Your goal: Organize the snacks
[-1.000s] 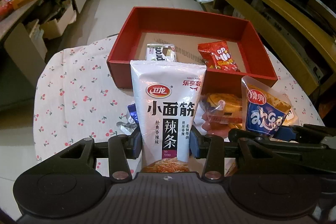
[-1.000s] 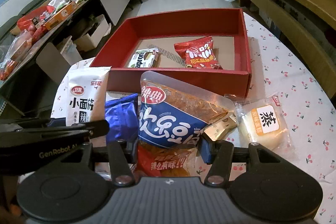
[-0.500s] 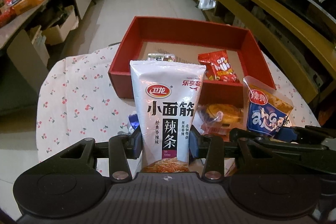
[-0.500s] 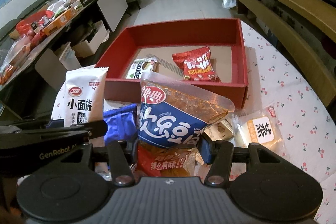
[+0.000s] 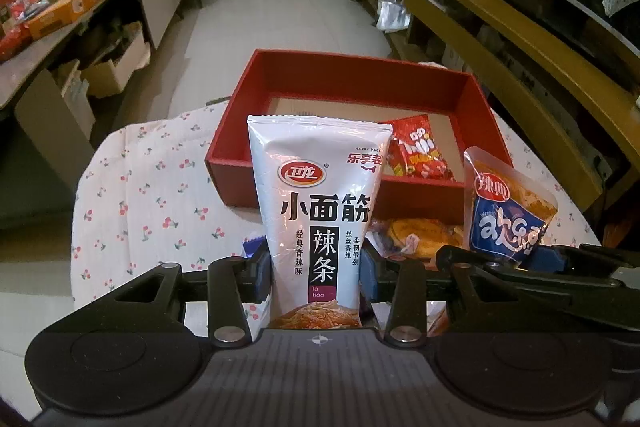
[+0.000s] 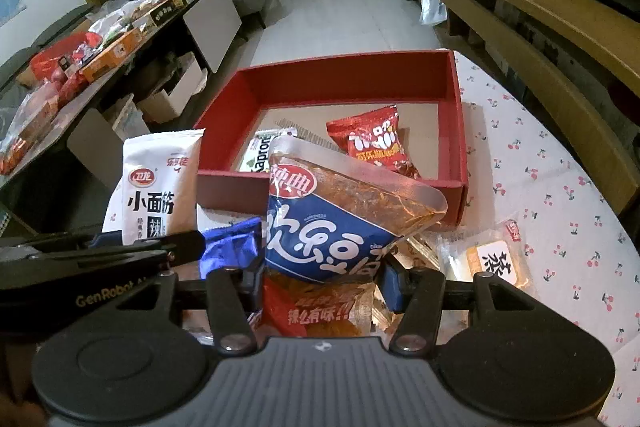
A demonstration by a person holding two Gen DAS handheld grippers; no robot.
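In the left wrist view, the left tool (image 5: 316,267) pinches a tall white packet (image 5: 318,203) upright, near the red box (image 5: 476,99), where a red pouch (image 5: 416,151) already lies. In the right wrist view, the right tool (image 6: 322,277) clamps a blue-labelled pouch (image 6: 336,223) just short of the box; a green-lettered bar (image 6: 262,155) sits inside too. A blue wrapper (image 6: 230,247) and pale cake packet (image 6: 494,259) wait on the tabletop (image 6: 560,195), so sorting seems barely half done.

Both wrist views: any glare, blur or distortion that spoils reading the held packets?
Left wrist view: sharp; mild glare on the glossy white packet, its print still readable; fisheye bends the red box and darkens the corners. Right wrist view: also sharp; sheen on the clear top of the blue packet; dim, warm room light; background shelves curve.
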